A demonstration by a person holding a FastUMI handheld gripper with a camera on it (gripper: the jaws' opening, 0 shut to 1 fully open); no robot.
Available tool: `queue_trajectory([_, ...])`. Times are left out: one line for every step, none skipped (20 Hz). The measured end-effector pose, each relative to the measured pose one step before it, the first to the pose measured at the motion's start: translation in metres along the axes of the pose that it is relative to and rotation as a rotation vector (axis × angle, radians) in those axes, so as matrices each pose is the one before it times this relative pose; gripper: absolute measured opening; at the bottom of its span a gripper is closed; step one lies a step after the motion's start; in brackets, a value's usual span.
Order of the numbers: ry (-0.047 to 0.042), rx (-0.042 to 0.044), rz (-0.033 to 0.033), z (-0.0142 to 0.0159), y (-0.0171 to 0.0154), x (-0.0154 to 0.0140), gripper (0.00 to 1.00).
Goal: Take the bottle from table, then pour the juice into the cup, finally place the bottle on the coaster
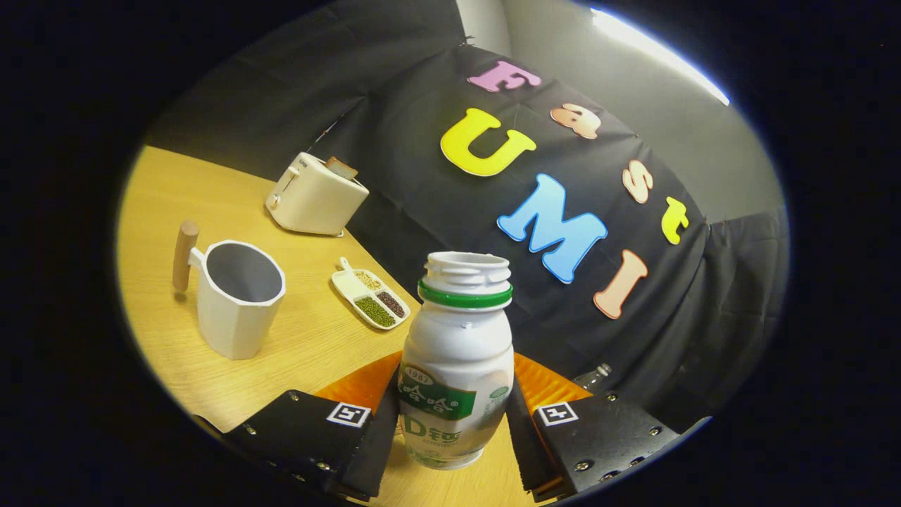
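A white plastic bottle with a green neck ring and green label stands between my fingers, its cap off and mouth open. My gripper is shut on the bottle, both fingers pressing its lower body. The view is tilted, and the bottle looks lifted off the wooden table. A white faceted cup with a wooden handle stands on the table ahead and to the left of the bottle; its inside looks empty. No coaster can be made out.
A cream toaster with a slice of bread in it stands beyond the cup near the black cloth wall. A small white divided dish of beans lies between the cup and the bottle.
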State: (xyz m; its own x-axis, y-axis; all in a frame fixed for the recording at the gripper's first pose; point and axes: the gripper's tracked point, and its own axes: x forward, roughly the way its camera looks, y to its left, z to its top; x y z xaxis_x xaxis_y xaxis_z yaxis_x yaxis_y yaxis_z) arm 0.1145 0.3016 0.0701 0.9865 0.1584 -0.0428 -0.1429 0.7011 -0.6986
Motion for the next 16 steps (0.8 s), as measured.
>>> queue_trajectory([-0.00565,-0.02864,-0.00113,0.00336,0.00267,0.00165,0.71])
queue_trajectory([-0.00475,-0.02774,-0.00101,0.00364,0.00251,-0.00007,0.71])
queue_trajectory([-0.00448,-0.02580,0.00000,0.00227,0.00243,0.00004,0.71])
queue_trajectory([-0.00531,-0.01966,-0.00029,0.00268,0.00212,-0.00040,0.71])
queue_trajectory([-0.00373,-0.01543,0.00395,0.00083,0.00335,0.00040,0.71])
queue_trajectory([-0.00401,-0.00989,0.00024,0.00141,0.00180,-0.00031,0.71])
queue_trajectory([-0.00414,-0.00915,0.00186,0.00198,0.00233,0.00216,0.71])
queue_trajectory([-0.00082,-0.01358,0.00183,0.00239,0.00215,0.00104,0.71])
queue_trajectory([0.00126,-0.01823,-0.00098,0.00059,0.00003,0.00221,0.71])
queue_trajectory([-0.00071,-0.02331,-0.00155,0.00154,0.00028,0.00075,0.71])
queue_trajectory([0.00065,-0.02593,-0.00442,0.00145,0.00091,0.00182,0.71])
queue_trajectory([-0.00191,-0.02953,-0.00442,0.00135,0.00104,0.00033,0.71])
queue_trajectory([-0.00034,-0.03057,-0.00867,0.00169,0.00079,0.00043,0.71])
queue_trajectory([-0.00253,-0.03298,-0.00739,0.00089,0.00057,-0.00065,0.71])
queue_trajectory([0.00025,-0.03457,-0.01192,-0.00150,-0.00018,0.00131,0.71])
queue_trajectory([0.00640,-0.03654,-0.01656,-0.00180,-0.00121,0.00040,0.71])
